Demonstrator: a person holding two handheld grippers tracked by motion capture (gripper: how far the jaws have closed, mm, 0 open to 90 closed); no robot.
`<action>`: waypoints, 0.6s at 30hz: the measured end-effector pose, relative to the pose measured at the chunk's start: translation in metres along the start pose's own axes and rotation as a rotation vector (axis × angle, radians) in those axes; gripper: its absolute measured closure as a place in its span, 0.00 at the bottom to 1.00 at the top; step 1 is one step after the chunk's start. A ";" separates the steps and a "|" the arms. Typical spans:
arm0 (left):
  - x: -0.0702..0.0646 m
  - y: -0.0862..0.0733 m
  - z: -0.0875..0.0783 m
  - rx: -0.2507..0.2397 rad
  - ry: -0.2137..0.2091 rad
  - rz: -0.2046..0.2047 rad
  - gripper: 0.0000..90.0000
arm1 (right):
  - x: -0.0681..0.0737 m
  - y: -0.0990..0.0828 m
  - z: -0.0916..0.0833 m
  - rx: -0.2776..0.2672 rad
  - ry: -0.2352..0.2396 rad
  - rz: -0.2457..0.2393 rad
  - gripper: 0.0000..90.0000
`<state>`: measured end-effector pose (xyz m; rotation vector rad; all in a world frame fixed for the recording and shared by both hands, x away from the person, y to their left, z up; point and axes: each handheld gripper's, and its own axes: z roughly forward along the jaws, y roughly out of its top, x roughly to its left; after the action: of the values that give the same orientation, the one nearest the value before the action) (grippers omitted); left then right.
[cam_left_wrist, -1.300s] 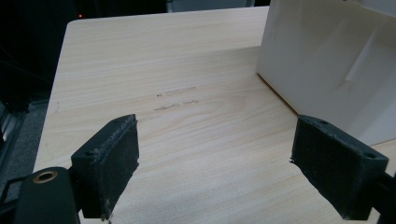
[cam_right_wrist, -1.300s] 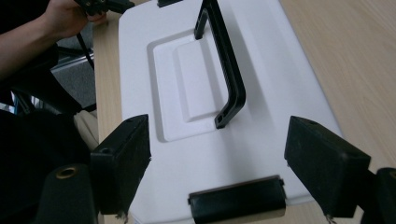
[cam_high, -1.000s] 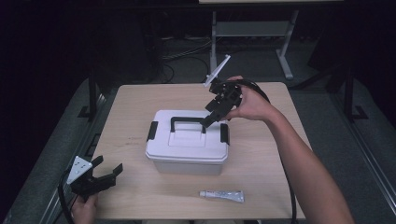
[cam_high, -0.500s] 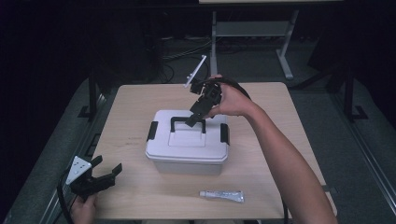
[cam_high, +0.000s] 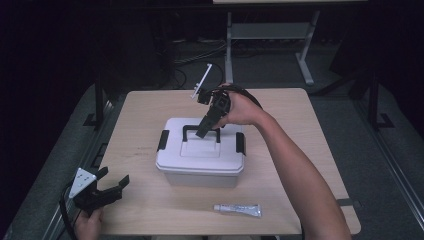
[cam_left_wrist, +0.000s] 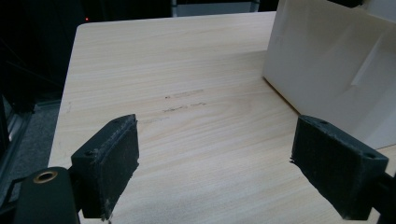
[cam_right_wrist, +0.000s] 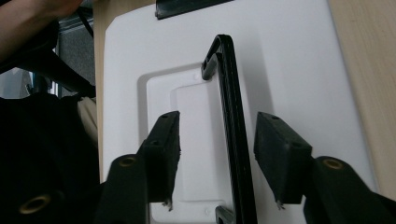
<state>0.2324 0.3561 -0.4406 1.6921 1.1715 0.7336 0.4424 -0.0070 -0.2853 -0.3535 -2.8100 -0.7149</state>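
The right gripper (cam_right_wrist: 217, 158) is seen straddling the black handle (cam_right_wrist: 231, 126) of the white storage box (cam_high: 200, 152). Its jaws have just been closing, and the handle bar now stands between them, nearer the right-hand pad, with a gap visible on both sides; nothing is yet clamped. In the high view this gripper (cam_high: 204, 131) sits at the centre of the frame, angled steeply down onto the lid.

For the grasp to be made well, the closing should be finished with the bar centred between the pads, so that the handle is not pushed sideways by one pad first. The pads should be kept low enough to catch the bar's full depth, yet clear of the recessed lid beneath. A lift is best begun only once both pads bear on the bar.

The right forearm enters from the lower right of the high view and runs up to the centre, the wrist bent downward over the box.

The left gripper (cam_high: 100, 190) is held at the lower left of the high view, just off the table's (cam_high: 150, 210) near corner. Its jaws stand wide apart and empty, pointed across bare wood toward the box wall (cam_left_wrist: 327, 70).

A small tube (cam_high: 237, 210) lies at the lower centre of the frame, in front of the box and apart from it.
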 end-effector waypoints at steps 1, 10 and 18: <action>0.000 0.000 0.000 0.000 0.001 0.001 0.16 | 0.000 0.000 0.000 0.002 -0.003 -0.001 0.59; 0.000 0.000 -0.001 0.000 0.005 0.003 0.16 | 0.000 0.001 0.001 0.022 0.008 -0.009 0.76; 0.001 0.000 -0.002 -0.005 0.009 0.001 0.16 | 0.002 0.003 0.002 0.037 0.002 -0.026 0.84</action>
<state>0.2314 0.3573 -0.4398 1.6867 1.1744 0.7454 0.4412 -0.0031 -0.2856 -0.3107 -2.8272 -0.6666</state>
